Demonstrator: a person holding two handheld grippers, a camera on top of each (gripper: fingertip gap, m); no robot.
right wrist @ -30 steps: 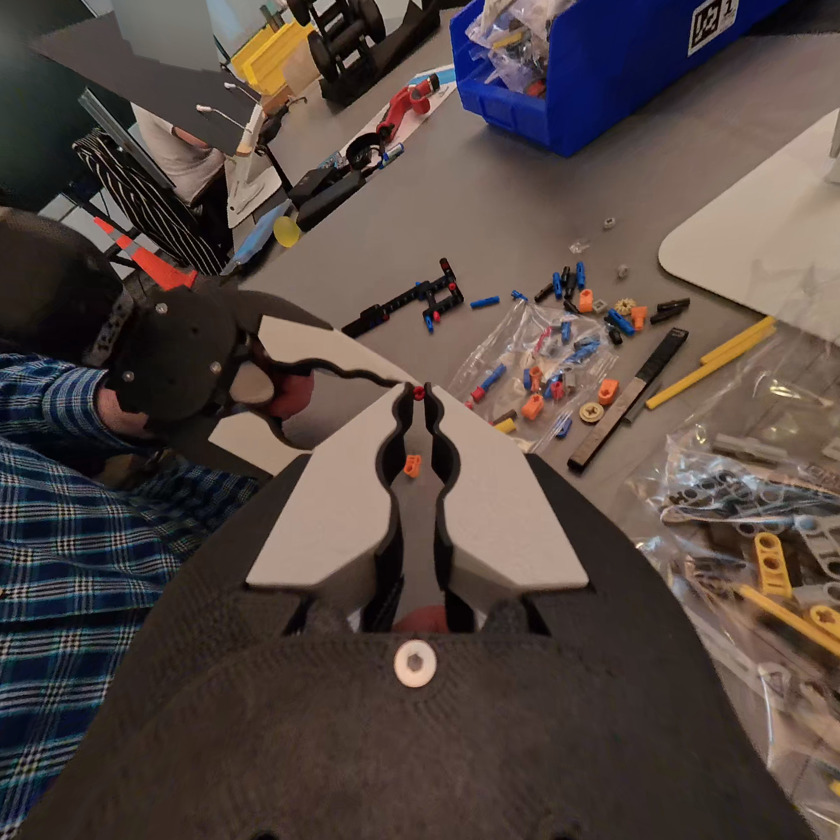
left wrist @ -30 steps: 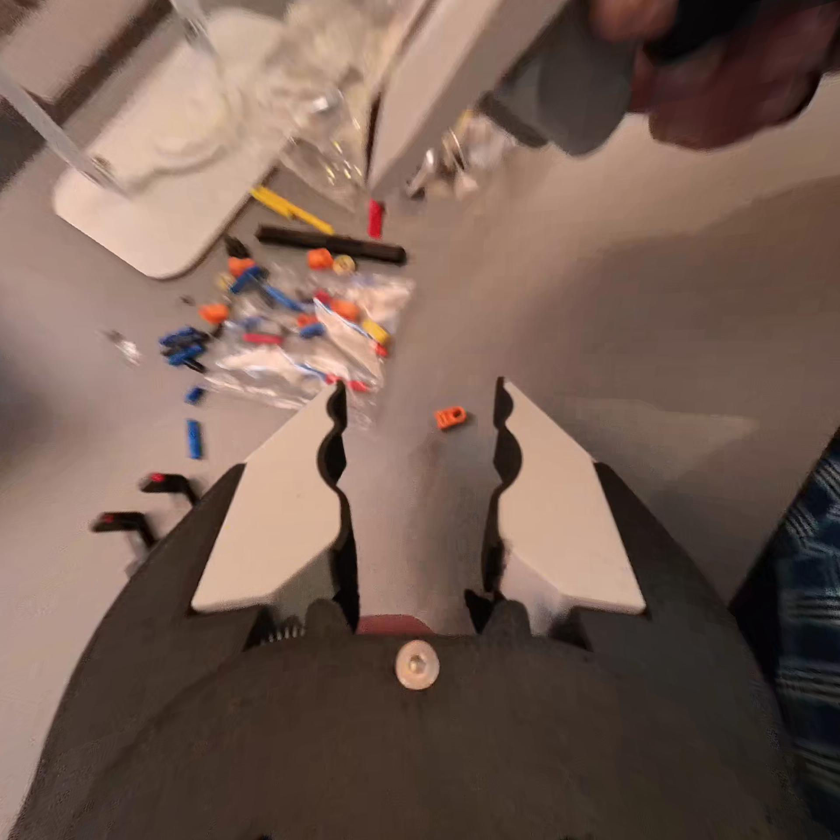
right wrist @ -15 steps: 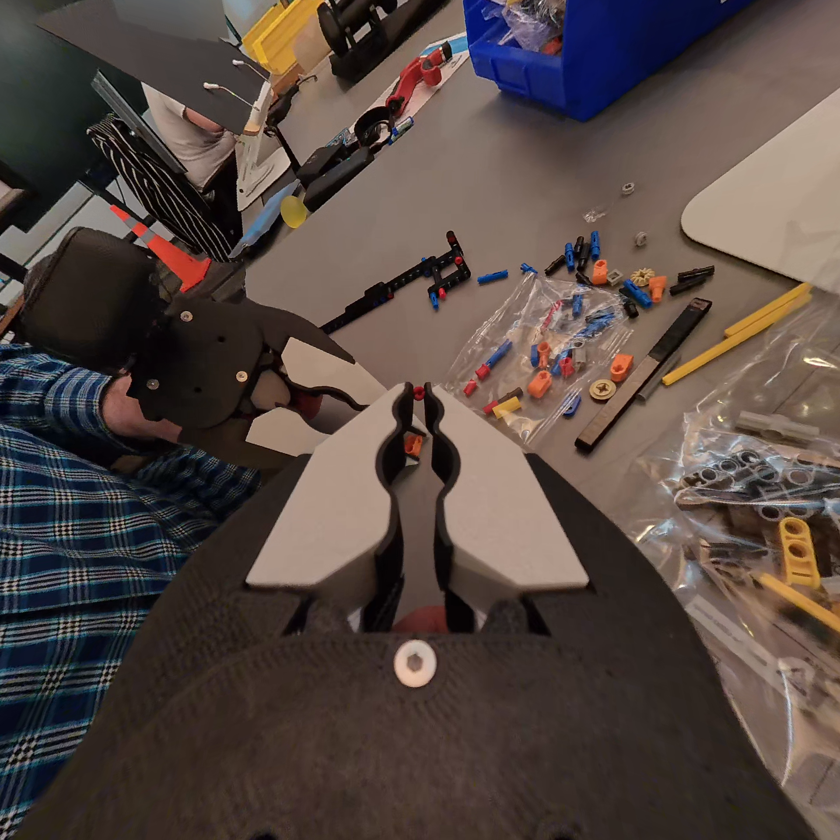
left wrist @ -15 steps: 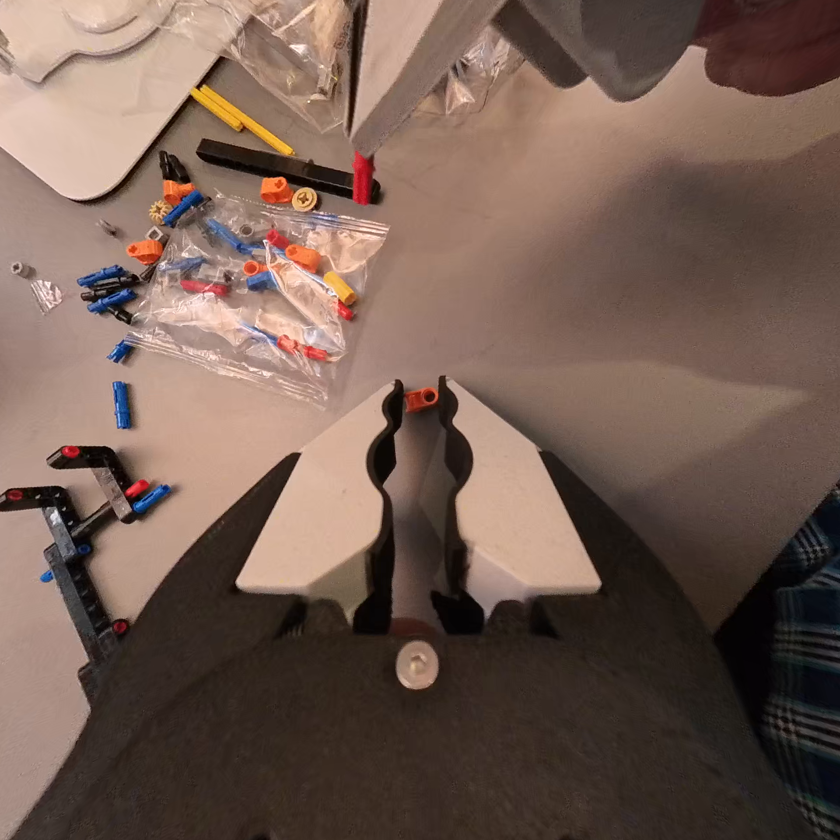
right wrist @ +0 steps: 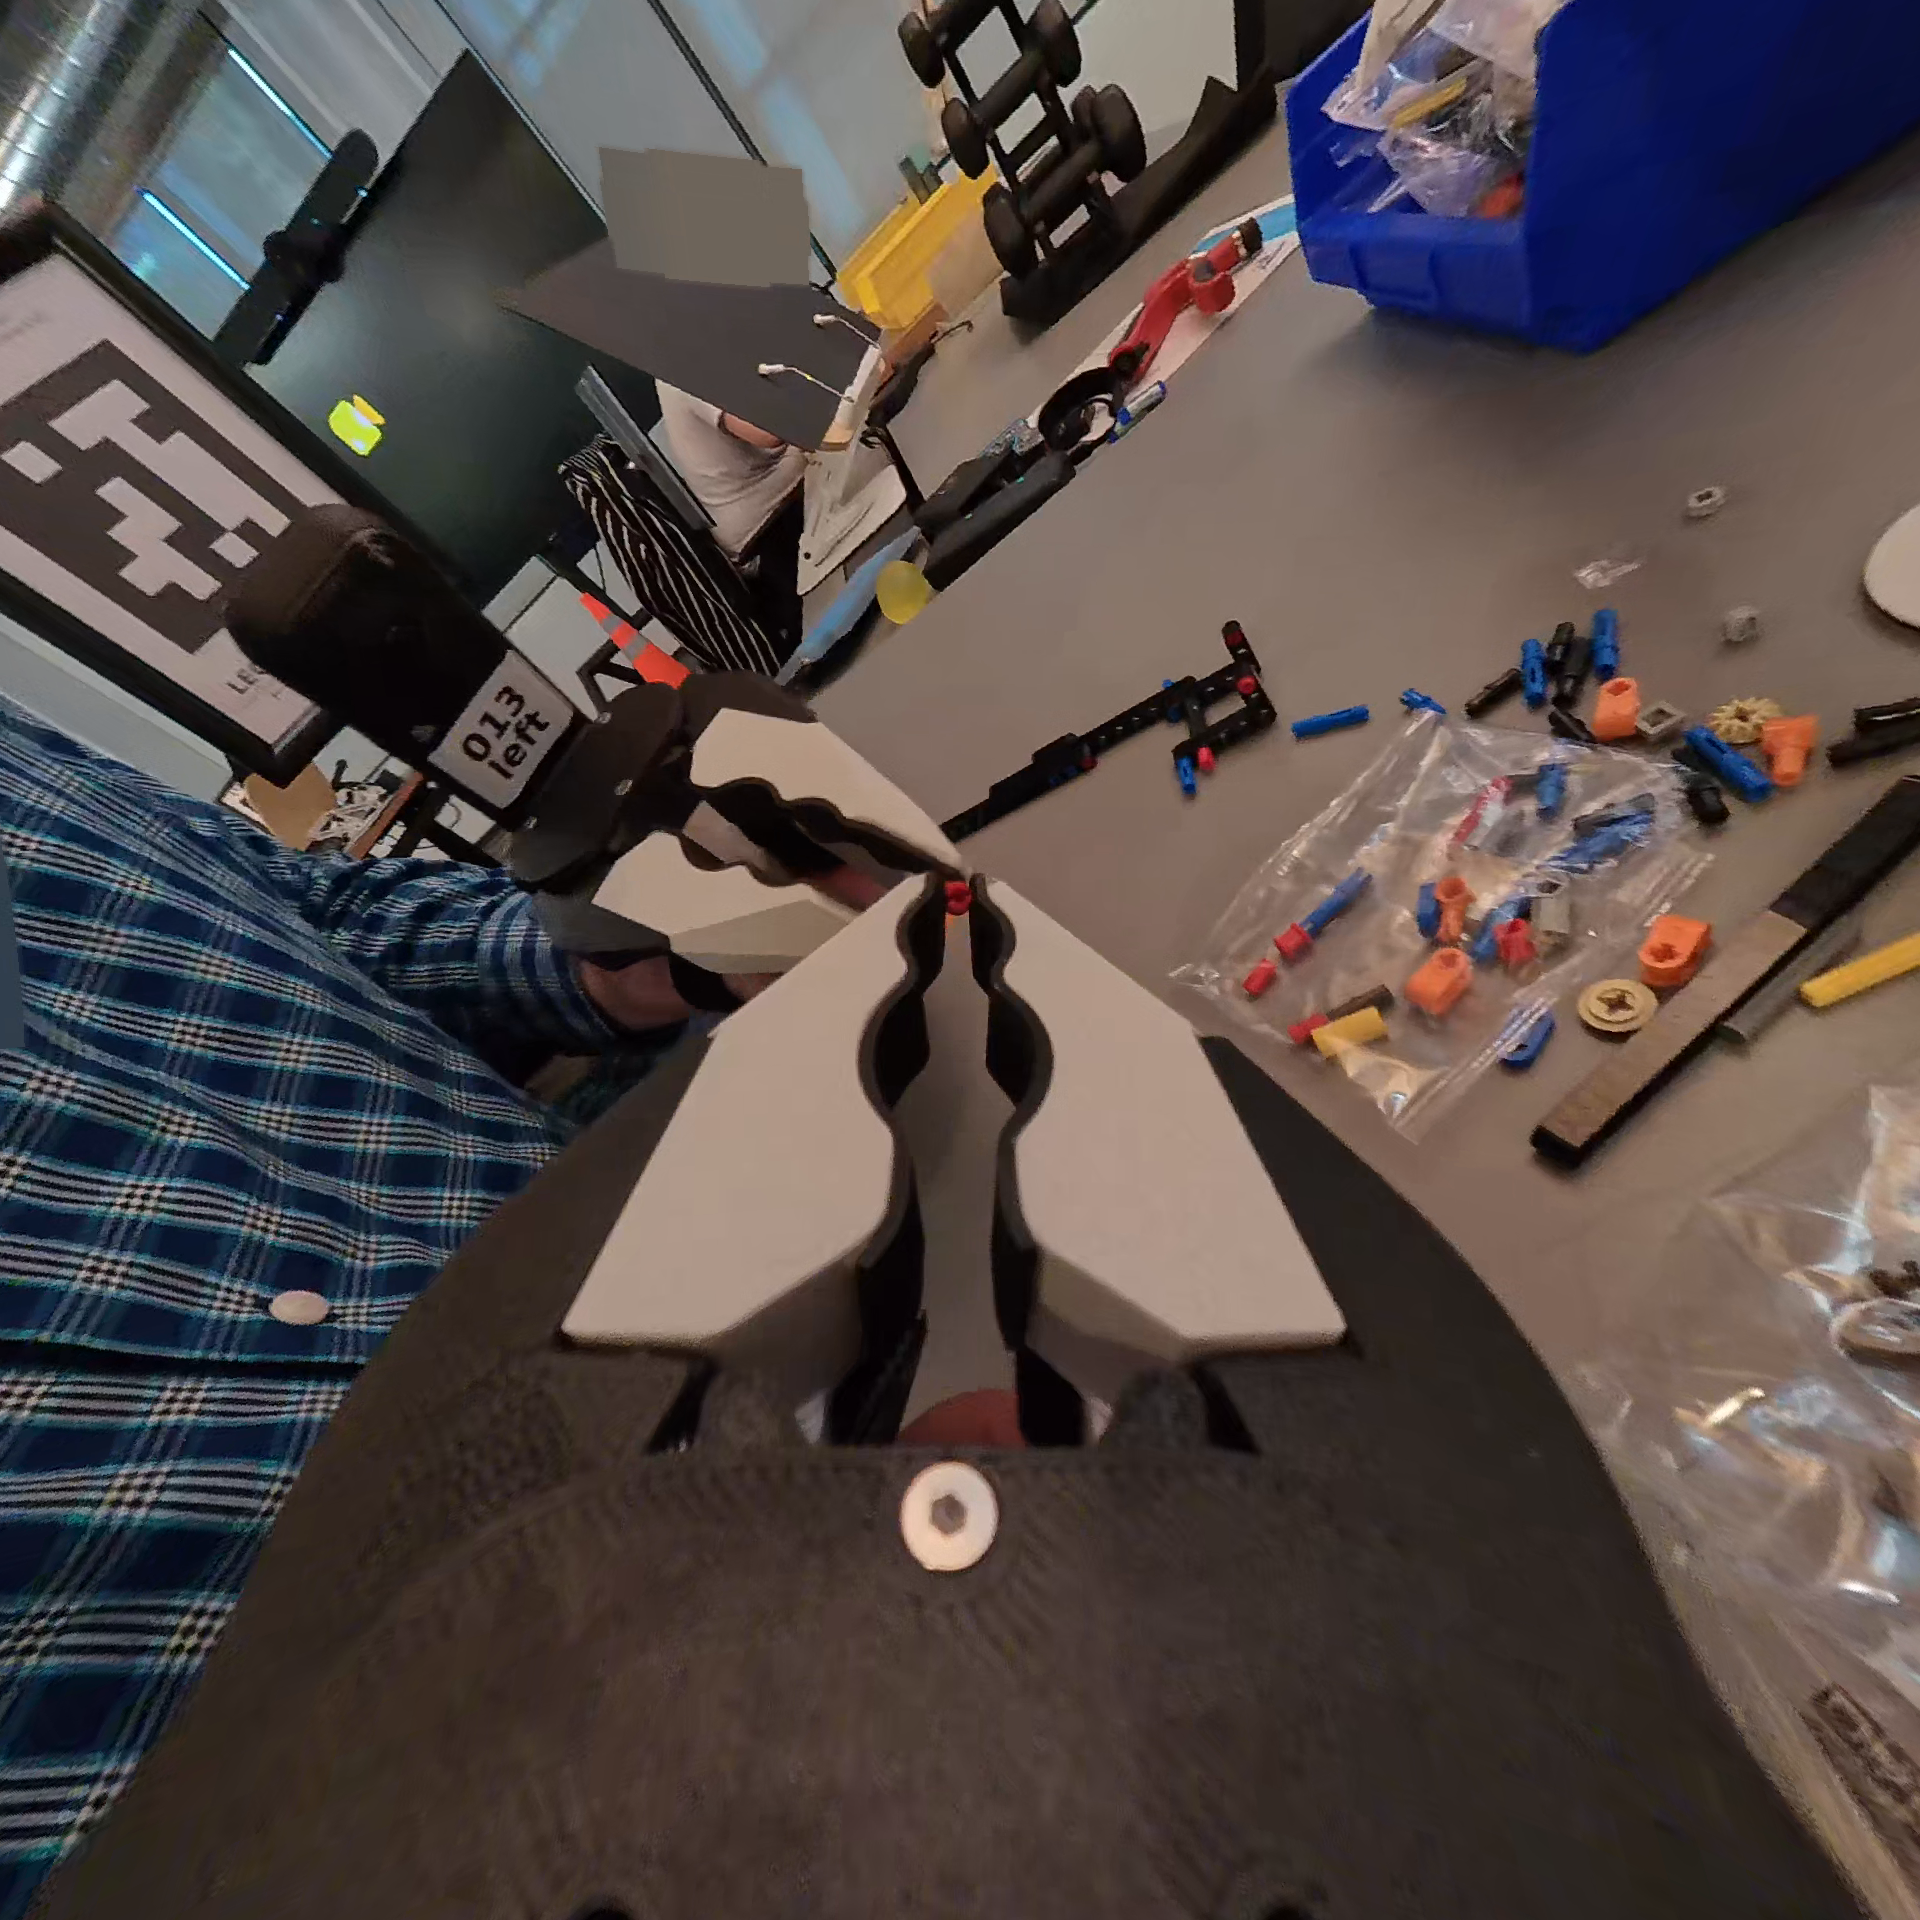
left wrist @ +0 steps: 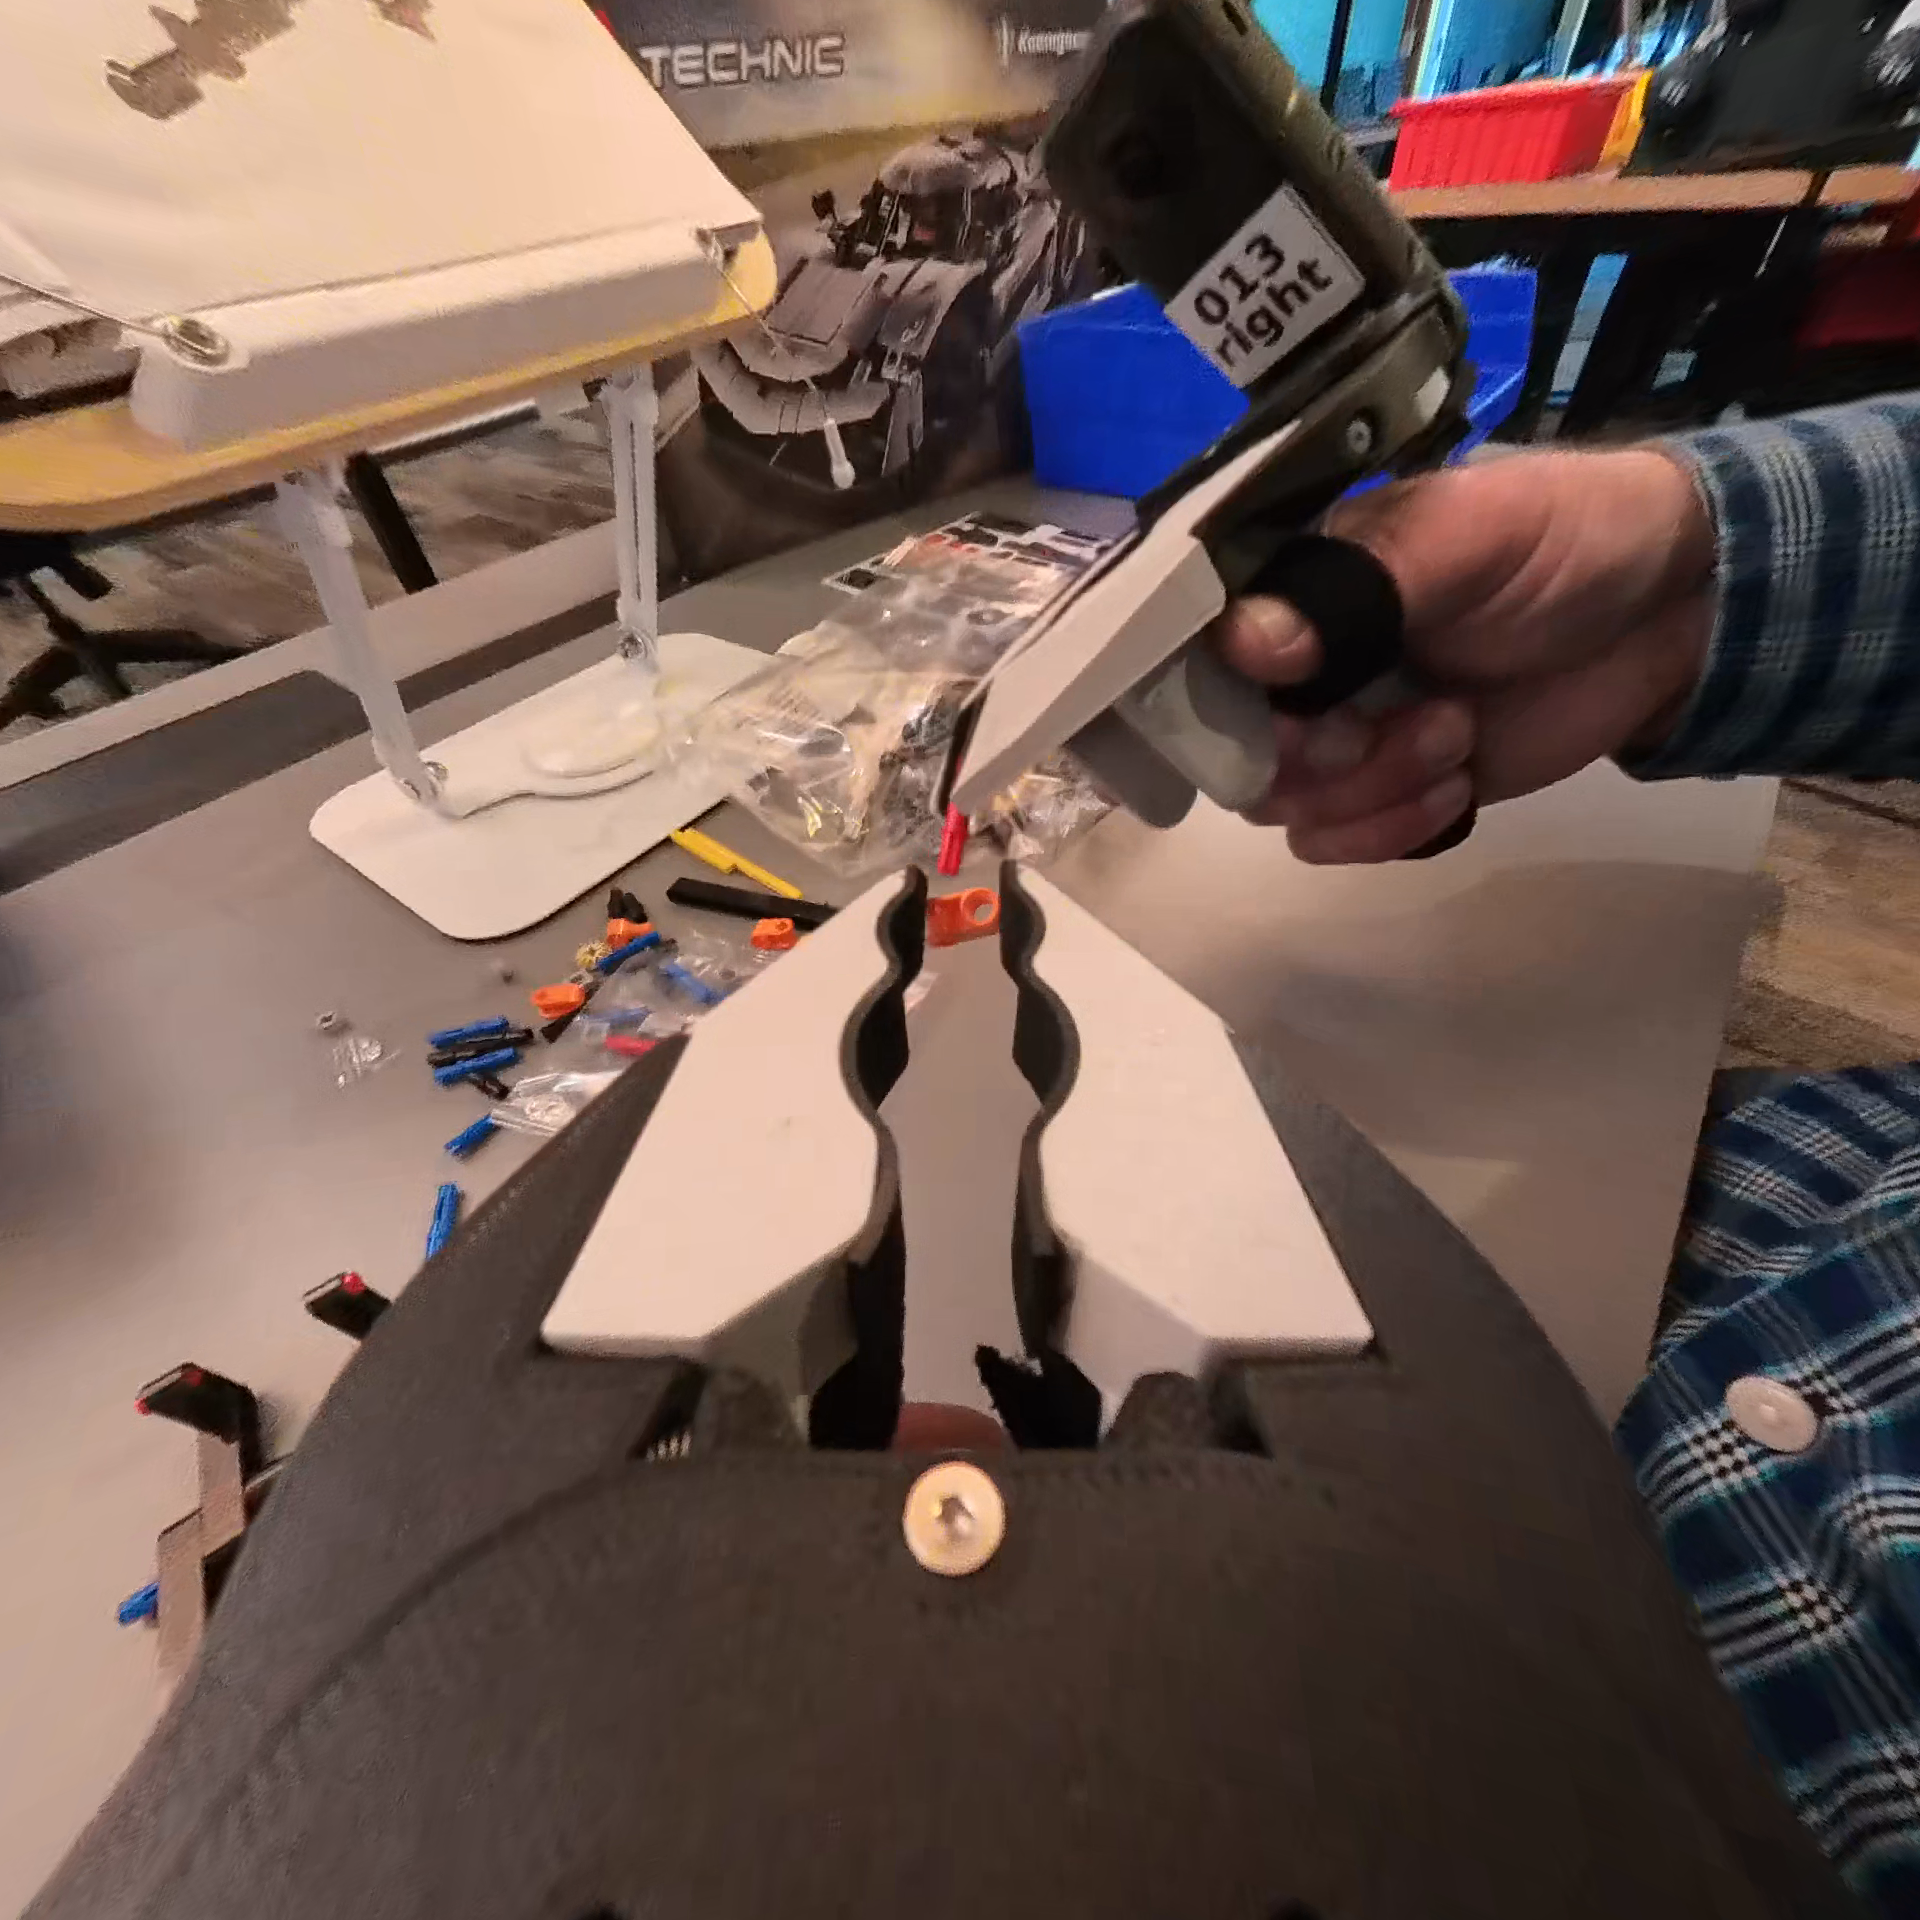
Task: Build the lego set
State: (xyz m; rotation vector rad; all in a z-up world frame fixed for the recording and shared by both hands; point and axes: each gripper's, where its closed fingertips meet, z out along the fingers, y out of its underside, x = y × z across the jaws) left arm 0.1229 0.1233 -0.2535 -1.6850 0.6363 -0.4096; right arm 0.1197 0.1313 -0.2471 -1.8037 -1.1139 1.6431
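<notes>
1. Your left gripper (left wrist: 958, 902) is clamped on the orange connector (left wrist: 962, 918) at its fingertips, held up off the grey table (left wrist: 1403, 997).
2. Your right gripper (right wrist: 958, 891) is pinched on the red pin (left wrist: 950, 840); it sits just above the connector, long axis pointing down at it, seemingly not yet inserted.
3. Next move looks like pushing the pin down into a connector hole; alignment is tight.
4. Both parts are small, hard, smooth plastic; the connector is blocky with round holes, the pin a thin cylinder.
5. Loose pieces and a clear bag (right wrist: 1455, 925) lie on the table.

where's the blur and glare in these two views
Left wrist view: sharp on the orange connector, with motion blur over the black beam assembly at lower left. Right wrist view: glare on the clear plastic bag at lower right; straight edges bow from the wide-angle lens.
</notes>
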